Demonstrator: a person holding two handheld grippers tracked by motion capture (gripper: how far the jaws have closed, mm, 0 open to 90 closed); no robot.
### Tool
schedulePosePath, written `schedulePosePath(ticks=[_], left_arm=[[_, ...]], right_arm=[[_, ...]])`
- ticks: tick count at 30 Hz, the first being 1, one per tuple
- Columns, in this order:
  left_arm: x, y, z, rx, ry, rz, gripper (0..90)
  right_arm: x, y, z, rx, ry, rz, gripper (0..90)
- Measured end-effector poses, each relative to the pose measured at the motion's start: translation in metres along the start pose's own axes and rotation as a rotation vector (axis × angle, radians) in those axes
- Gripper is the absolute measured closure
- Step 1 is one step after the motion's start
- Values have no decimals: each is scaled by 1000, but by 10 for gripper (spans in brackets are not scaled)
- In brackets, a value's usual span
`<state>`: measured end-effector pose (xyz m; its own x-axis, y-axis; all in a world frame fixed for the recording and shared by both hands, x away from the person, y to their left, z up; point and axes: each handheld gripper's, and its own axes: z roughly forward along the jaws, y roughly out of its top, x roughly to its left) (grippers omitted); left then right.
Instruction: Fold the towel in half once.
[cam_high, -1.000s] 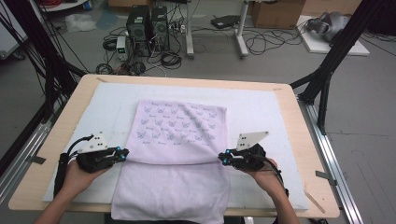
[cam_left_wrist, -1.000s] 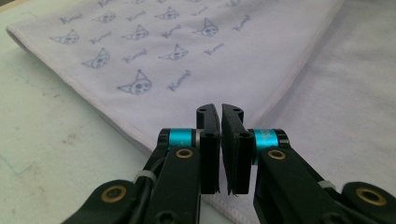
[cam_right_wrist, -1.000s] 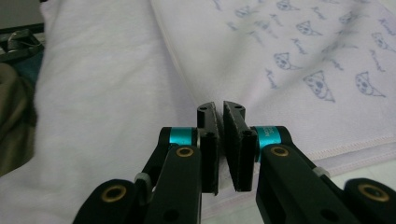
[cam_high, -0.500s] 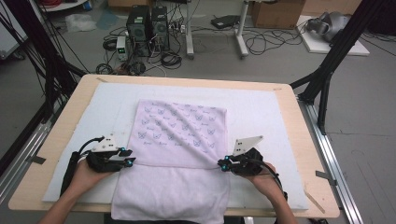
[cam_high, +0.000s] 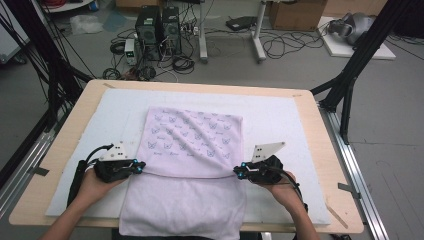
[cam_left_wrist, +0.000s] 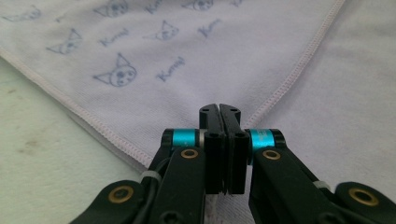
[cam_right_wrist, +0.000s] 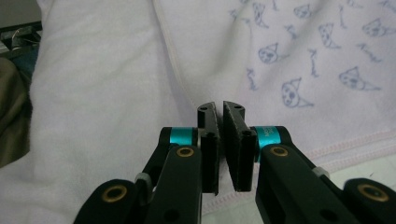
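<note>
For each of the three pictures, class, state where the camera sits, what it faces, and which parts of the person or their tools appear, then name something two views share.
High view: fixed above the person's side, looking forward and down at the table; both forearms, the left hand-held gripper and the right hand-held gripper appear.
Left gripper view: rides the left hand-held gripper, facing the towel; its jaws are pressed together.
Right gripper view: rides the right hand-held gripper, facing the towel's hem; a narrow gap parts its jaws.
Shared: the cat-printed towel.
</note>
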<state>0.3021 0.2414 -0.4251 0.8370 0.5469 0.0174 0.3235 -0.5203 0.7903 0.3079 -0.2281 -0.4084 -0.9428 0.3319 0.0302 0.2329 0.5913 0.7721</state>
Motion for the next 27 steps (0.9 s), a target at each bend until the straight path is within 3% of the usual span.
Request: schedulePosePath(ticks=[6, 11, 17, 27], left_arm=[[3, 8, -21, -61, 13, -19, 883], [-1, 9, -31, -76, 10, -11, 883], [-19, -1, -41, -78, 6, -2, 883], [-56, -15, -54, -58, -3, 35, 883]], right_arm=[[0, 11, -6, -35, -1, -8, 855], [2, 13, -10, -50, 5, -8, 856], [18, 9, -17, -64, 15, -18, 857], [52, -6, -23, -32, 40, -38, 857]])
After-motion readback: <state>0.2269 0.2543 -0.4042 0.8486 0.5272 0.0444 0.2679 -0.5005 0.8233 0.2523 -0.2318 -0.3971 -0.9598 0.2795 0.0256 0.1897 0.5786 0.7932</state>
